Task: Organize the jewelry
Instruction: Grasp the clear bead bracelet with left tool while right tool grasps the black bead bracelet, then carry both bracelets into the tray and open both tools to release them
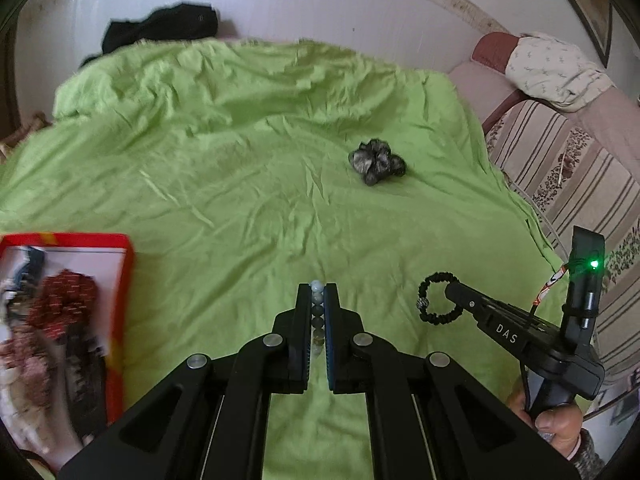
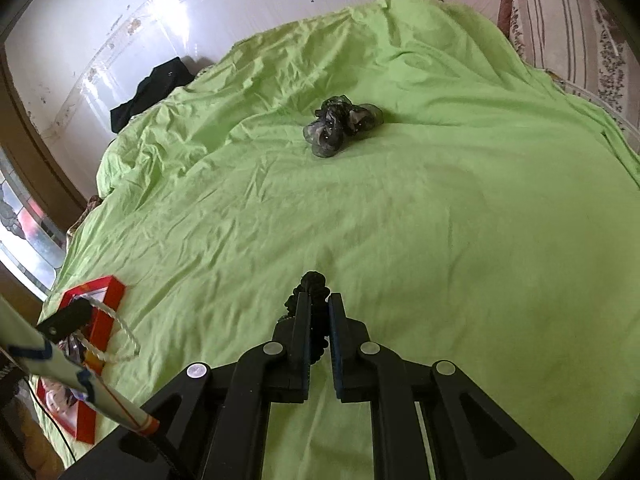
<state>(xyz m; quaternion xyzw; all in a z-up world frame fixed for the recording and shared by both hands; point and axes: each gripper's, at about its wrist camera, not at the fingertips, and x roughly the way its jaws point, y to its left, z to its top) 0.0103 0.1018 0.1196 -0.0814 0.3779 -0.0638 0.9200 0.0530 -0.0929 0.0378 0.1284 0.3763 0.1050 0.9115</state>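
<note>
My left gripper (image 1: 318, 292) is shut on a pale beaded bracelet (image 1: 317, 308), held above the green bedsheet (image 1: 240, 184). From the right wrist view, the left gripper (image 2: 66, 320) with the white bead loop (image 2: 120, 344) hangs over the red box (image 2: 102, 312). My right gripper (image 2: 319, 300) is shut on a black beaded bracelet (image 2: 314, 282); in the left wrist view that gripper (image 1: 450, 294) and the black bracelet loop (image 1: 434, 298) are at the right. The red box (image 1: 120, 300) at the left holds several hair ties and bracelets.
A dark sheer scrunchie (image 1: 376, 162) lies on the sheet in the middle, also in the right wrist view (image 2: 340, 124). Black clothing (image 1: 160, 28) lies at the far edge by the white wall. A striped sofa (image 1: 568, 184) stands to the right.
</note>
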